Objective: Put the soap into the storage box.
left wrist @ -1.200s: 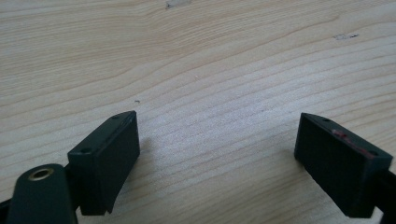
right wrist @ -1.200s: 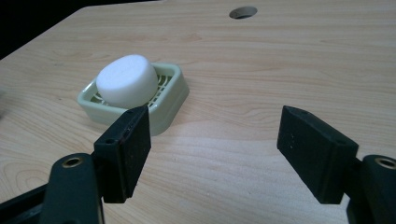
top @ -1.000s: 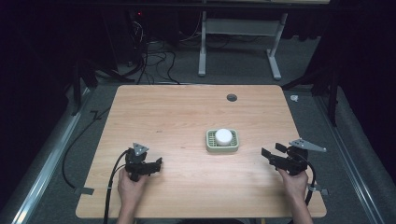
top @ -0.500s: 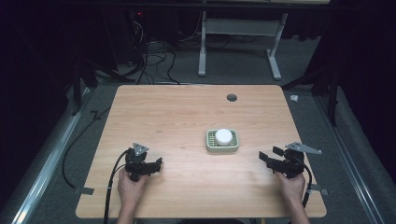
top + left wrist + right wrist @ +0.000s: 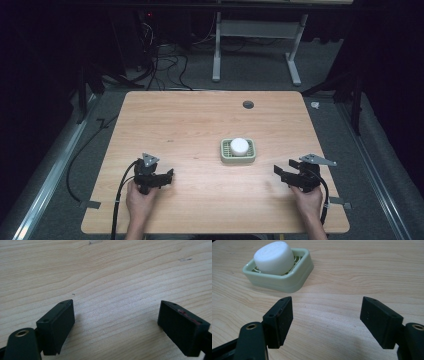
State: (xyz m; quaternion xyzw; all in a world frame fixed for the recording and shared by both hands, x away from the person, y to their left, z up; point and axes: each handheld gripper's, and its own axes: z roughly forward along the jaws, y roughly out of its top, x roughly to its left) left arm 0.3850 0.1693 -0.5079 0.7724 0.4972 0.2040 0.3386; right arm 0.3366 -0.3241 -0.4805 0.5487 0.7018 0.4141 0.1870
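Observation:
A round white soap bar (image 5: 239, 146) (image 5: 274, 257) lies in a pale green dish (image 5: 226, 156) (image 5: 298, 277) right of the table's middle. My right gripper (image 5: 281, 172) (image 5: 327, 320) rests low over the wood to the dish's right, jaws wide open and pointing at it, nothing between them. A short stretch of bare table separates it from the dish. My left gripper (image 5: 167, 176) (image 5: 116, 323) sits near the front left, also open and empty, its jaws over bare wood grain.
The wooden table (image 5: 190, 120) has a dark cable hole (image 5: 248, 104) near its far edge. Cables (image 5: 120, 195) trail from both grippers off the front. Beyond the table stand a desk frame (image 5: 255, 45) and floor wiring.
My right gripper has slid slightly down and left, toward the front edge. The left gripper, the soap and the dish have stayed put.

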